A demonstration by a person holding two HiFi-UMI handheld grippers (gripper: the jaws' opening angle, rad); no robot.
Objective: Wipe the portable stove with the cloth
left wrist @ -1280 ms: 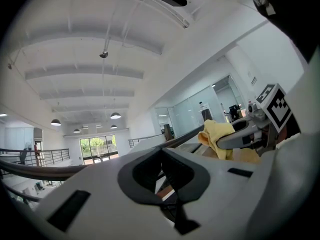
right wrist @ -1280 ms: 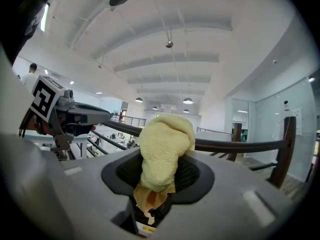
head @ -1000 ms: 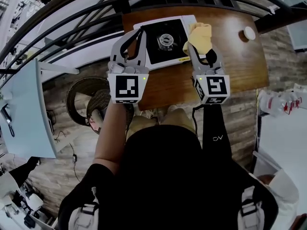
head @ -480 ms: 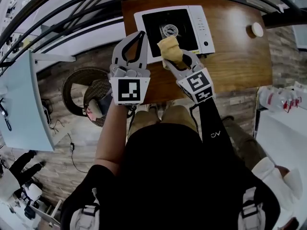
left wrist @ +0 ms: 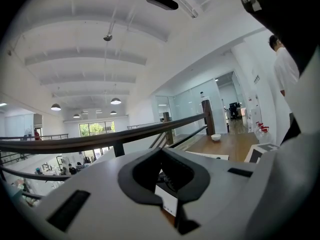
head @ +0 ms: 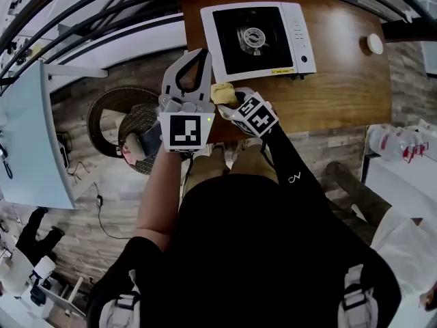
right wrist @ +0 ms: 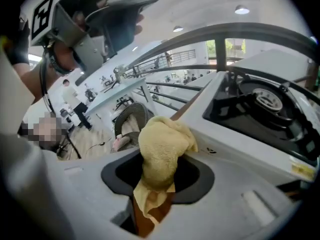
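**A:** So, where is the cloth (head: 222, 91)?

**B:** It's pinched in the right gripper (head: 229, 100). It's a soft yellow terry wad that bulges past the jaws, with a loose flap hanging under them. It sits off the stove (head: 300, 33), over the near edge of the surface (head: 341, 80), just beside the stove's near left corner.

**A:** And the left gripper (head: 199, 55)?

**B:** Its jaws are together with nothing between them. It's raised by the stove's left side, and I see no contact.

**A:** How would you wipe well from here?

**B:** I'd let the wad lead so that only terry meets the stove and never the hard jaws. The white rim looks smooth and flat, so long even strokes should suit it. The black top is a sunken tray with a round metal burner (head: 254, 35) standing up in the middle. I'd circle that rather than drag across it, since loops of terry could catch.

**A:** Any risk?

**B:** The stove looks light and the wood looks slick, so it may slide under a push. The empty gripper could steady an edge.
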